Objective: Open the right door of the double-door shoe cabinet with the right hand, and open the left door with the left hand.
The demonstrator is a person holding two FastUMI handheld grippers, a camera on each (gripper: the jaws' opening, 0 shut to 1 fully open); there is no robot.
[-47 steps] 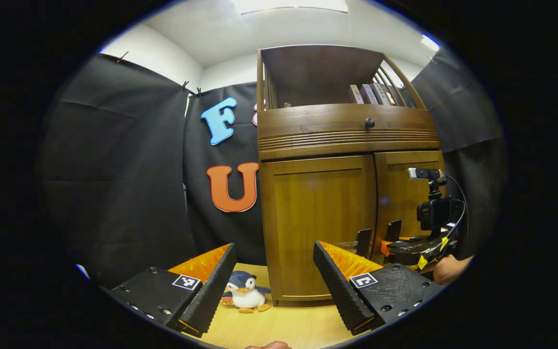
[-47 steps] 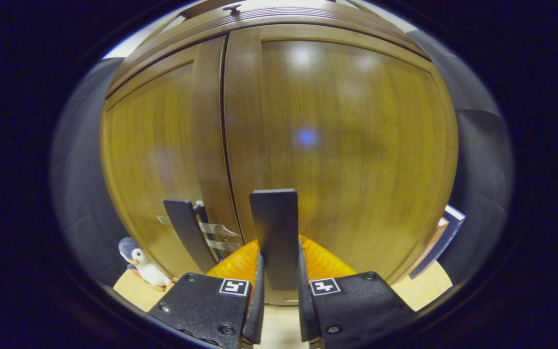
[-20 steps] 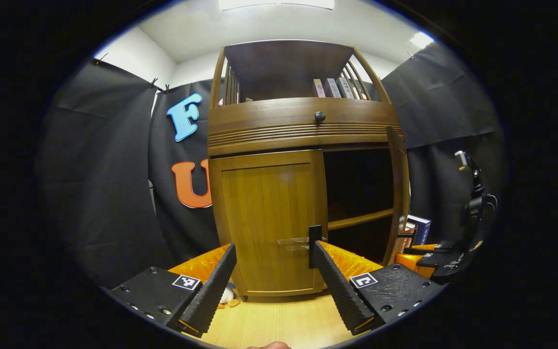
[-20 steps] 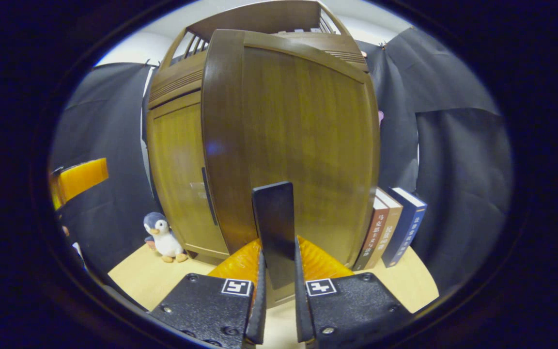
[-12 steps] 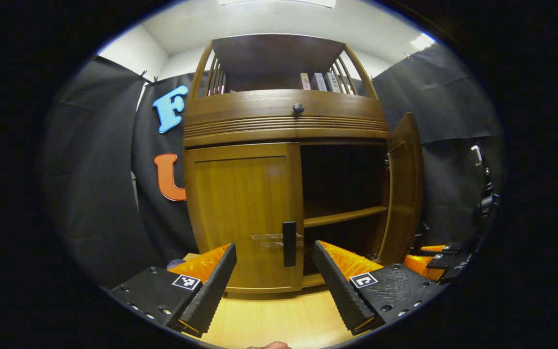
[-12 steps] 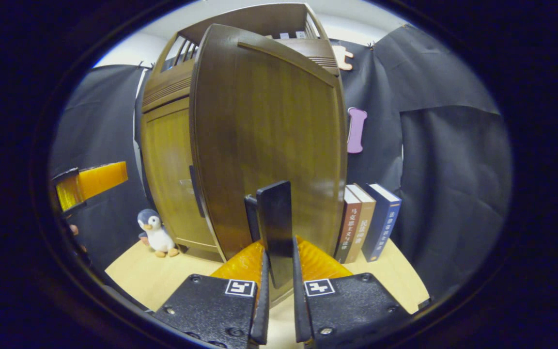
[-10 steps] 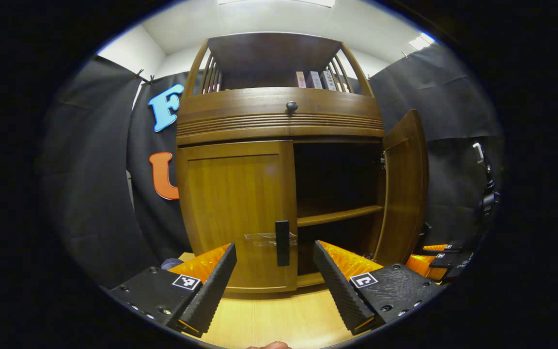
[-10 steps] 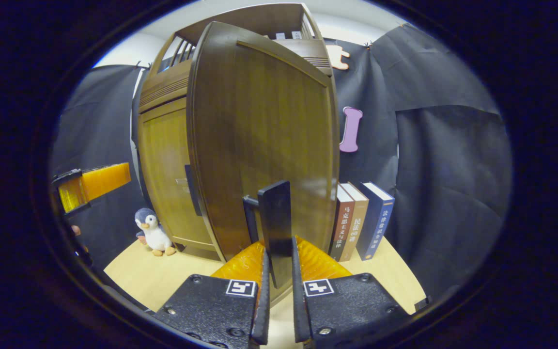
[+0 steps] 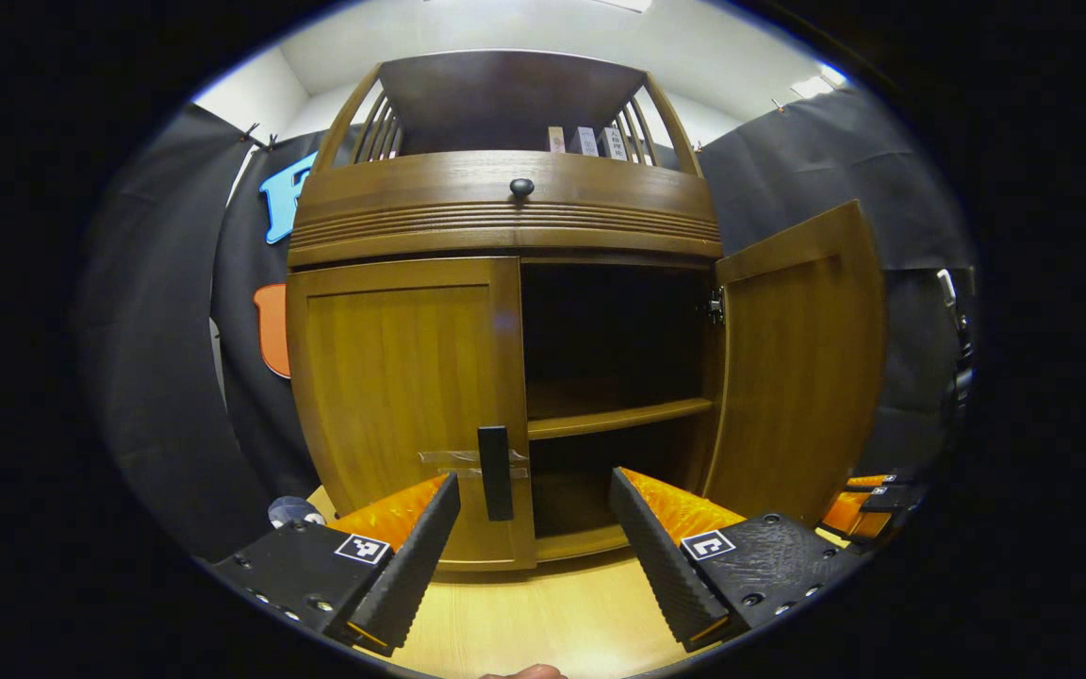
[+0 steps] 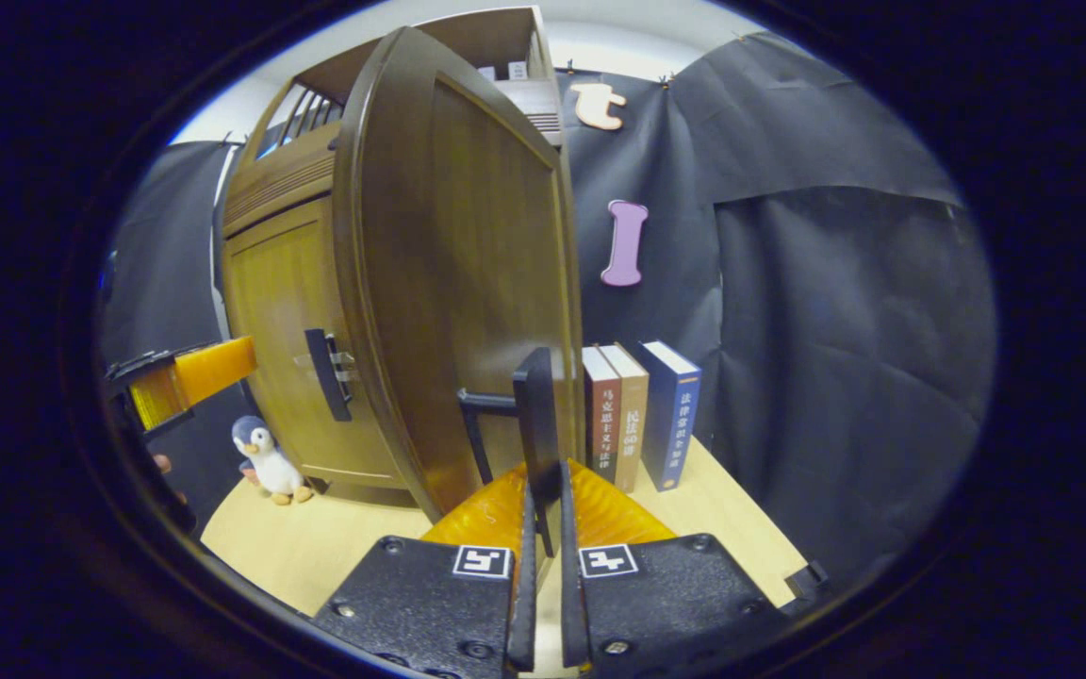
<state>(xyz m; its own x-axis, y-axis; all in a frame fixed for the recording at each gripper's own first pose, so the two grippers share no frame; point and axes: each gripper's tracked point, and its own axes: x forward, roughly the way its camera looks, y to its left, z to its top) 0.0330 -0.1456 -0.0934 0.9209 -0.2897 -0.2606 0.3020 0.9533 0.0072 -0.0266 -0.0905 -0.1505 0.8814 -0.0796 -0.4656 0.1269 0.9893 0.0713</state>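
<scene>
Shoe cabinet (image 9: 505,222): brown wood, standing on a pale wooden tabletop (image 9: 552,618), with a round knob on the band above the two doors and an open rack on top.
Right door (image 9: 802,368): swung wide open on its hinges — in the left gripper view its inner face shows, and beside it the dark interior with one shelf (image 9: 618,420).
Right door handle (image 10: 539,429): a flat dark bar standing off the door's outer face, seen edge-on in the right gripper view.
Right gripper (image 10: 543,556): its two fingers are pressed onto the lower end of that handle bar, clamped tight around it.
Left door (image 9: 402,396): flush with the cabinet front, closed; its dark vertical handle (image 9: 495,471) sits near the inner edge with clear tape behind it.
Left gripper (image 9: 534,528): fingers spread wide apart, holding nothing — just in front of the left door, with the handle above the gap, nearer the left finger.
Books (image 10: 642,415): three upright on the tabletop, just behind the open right door.
Penguin plush (image 10: 265,462): on the tabletop by the cabinet's left corner.
</scene>
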